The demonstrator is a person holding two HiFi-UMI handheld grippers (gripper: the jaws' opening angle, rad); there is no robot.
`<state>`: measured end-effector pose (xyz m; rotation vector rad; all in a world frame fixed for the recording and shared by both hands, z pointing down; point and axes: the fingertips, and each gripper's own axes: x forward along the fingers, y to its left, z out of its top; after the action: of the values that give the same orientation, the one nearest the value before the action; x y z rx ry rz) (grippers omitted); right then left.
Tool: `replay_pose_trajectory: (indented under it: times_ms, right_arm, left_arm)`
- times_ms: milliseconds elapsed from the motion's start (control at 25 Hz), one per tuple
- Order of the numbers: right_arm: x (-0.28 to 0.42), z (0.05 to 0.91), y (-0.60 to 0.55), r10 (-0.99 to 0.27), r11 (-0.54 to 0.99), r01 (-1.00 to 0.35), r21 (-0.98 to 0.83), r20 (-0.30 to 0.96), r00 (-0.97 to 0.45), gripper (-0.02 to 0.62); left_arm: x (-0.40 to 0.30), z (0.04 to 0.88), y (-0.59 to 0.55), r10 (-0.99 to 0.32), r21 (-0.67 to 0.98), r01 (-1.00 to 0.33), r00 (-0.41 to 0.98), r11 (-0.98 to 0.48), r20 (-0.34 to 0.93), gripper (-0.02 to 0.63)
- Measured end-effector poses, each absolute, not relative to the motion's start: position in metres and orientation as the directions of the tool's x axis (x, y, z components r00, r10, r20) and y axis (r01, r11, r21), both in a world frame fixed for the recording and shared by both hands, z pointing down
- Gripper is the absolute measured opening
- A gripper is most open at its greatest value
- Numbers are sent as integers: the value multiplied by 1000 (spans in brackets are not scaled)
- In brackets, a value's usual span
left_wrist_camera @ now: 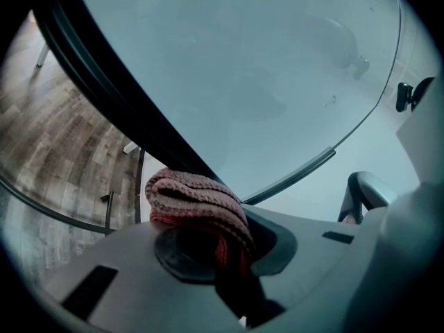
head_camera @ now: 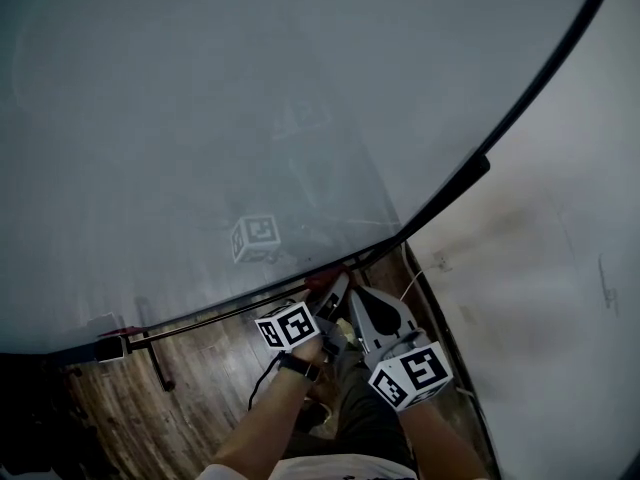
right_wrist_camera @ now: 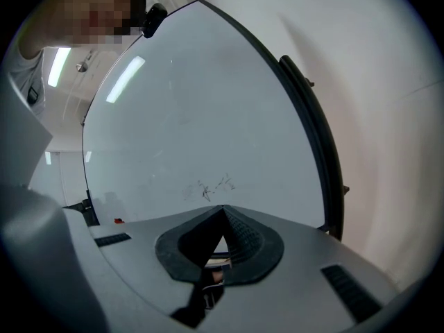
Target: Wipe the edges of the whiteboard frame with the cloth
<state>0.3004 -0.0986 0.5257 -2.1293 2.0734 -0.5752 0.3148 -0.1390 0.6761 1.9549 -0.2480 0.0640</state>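
Between the left gripper's (left_wrist_camera: 215,238) clamped jaws, the soft, light knitted cloth (left_wrist_camera: 196,198) bunches at the whiteboard frame (left_wrist_camera: 125,89) just ahead; probably best pinched mid-fold; the right gripper (right_wrist_camera: 222,214) is closed, empty.

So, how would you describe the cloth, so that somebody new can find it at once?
Look at the big whiteboard and follow its dark frame to the lower edge, above the wooden floor. There the left tool is shut on the cloth, a small folded piece close to the frame. It alone is soft, ribbed knit in reddish pink; its neighbours are hard and grey, white or black.
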Motion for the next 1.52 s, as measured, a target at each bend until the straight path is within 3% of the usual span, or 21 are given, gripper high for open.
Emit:
replay_pose_trajectory:
  times_ms: [960, 1520]
  right_arm:
    - [395, 533, -64, -966, -218, -912, -347, 211, 150, 2]
    - [371, 518, -65, -974, -181, -916, -359, 194, 117, 2]
  left_arm:
    - [441, 670, -98, 42, 932, -47, 997, -359, 67, 67]
    - [402, 658, -93, 47, 926, -52, 996, -374, 75, 67]
